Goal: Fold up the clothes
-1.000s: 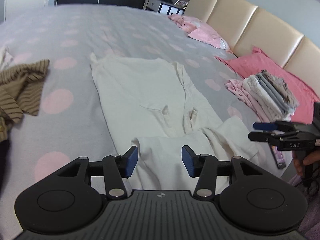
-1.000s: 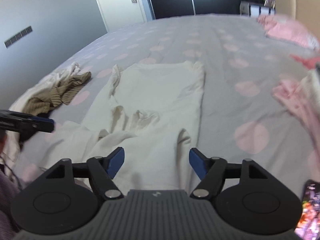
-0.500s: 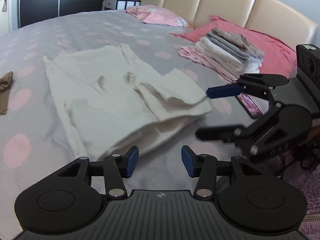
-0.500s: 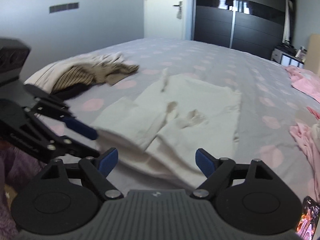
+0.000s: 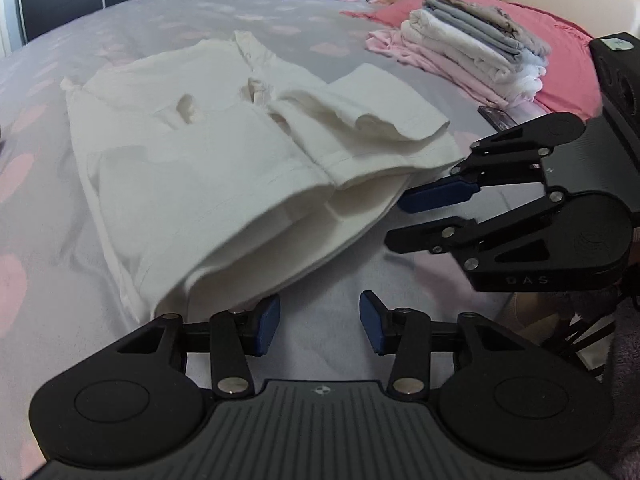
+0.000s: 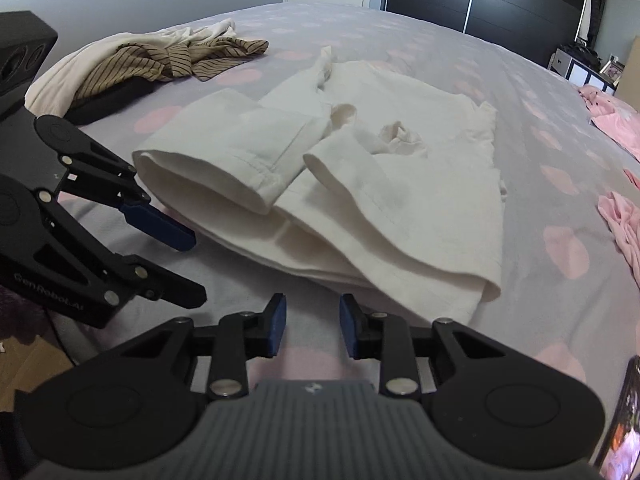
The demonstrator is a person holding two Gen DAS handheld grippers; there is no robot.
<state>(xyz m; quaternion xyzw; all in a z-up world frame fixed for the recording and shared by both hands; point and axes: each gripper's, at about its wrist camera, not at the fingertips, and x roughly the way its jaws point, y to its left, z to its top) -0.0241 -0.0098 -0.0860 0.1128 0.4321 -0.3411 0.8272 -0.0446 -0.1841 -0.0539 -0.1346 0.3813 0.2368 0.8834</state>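
A cream white shirt lies on the grey bed, its two sleeves folded over the body; it also shows in the right wrist view. My left gripper is open and empty, low at the shirt's near edge. My right gripper is open and empty, just short of the shirt's near edge. In the left wrist view the right gripper sits at the shirt's right corner. In the right wrist view the left gripper sits at the shirt's left corner.
A stack of folded clothes lies on a pink pillow by the headboard. A striped brown garment and other loose clothes lie at the far left. Pink clothes lie at the right. A phone lies near the bed edge.
Both grippers have dropped low to the near edge of the shirt and turned toward each other. The right gripper's jaws have narrowed. The shirt lies as before.
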